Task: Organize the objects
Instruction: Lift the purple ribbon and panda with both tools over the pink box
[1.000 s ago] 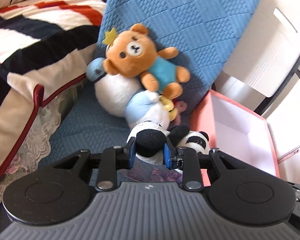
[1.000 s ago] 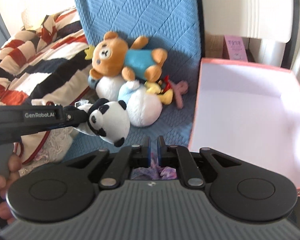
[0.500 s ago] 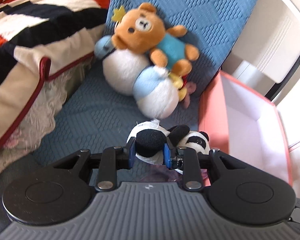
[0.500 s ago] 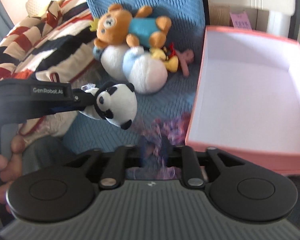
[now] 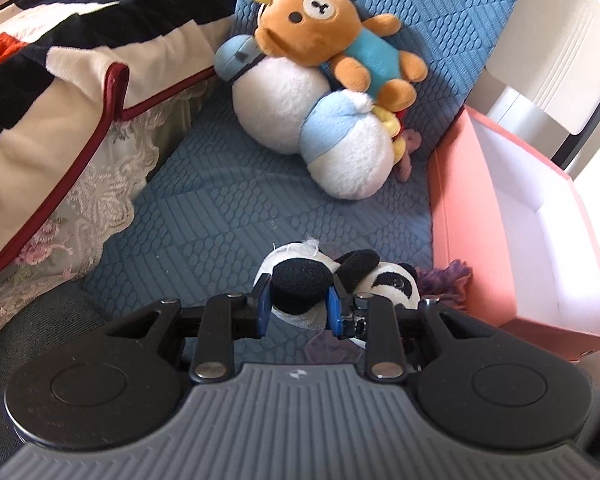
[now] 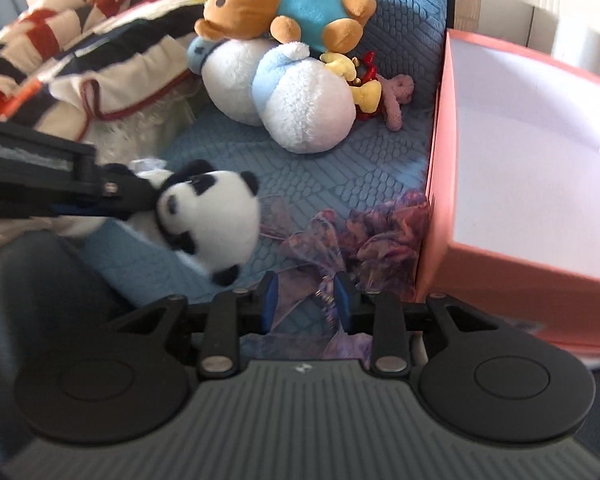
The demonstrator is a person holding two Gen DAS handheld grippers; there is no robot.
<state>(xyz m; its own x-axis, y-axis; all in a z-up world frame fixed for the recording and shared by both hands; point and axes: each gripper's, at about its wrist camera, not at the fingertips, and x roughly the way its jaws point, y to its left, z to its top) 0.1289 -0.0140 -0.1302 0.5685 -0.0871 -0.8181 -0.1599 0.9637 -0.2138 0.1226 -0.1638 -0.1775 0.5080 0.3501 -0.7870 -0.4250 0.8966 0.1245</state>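
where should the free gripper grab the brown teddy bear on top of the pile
Best guess: grip the brown teddy bear across its blue-shirted torso, coming from the front and above. It lies on its side atop the white plush, torso exposed; the head looks too wide. The right gripper is open over purple fabric; the left gripper holds the panda.

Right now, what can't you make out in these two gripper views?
- Panda plush, right view: motion-blurred; its body sits behind the left tongs.
- Yellow-and-red toy: half buried behind the white and blue plush, identity unclear.
- Pink box: far side cut off by both frames.
- Purple ribbon: partly hidden under the right tongs.
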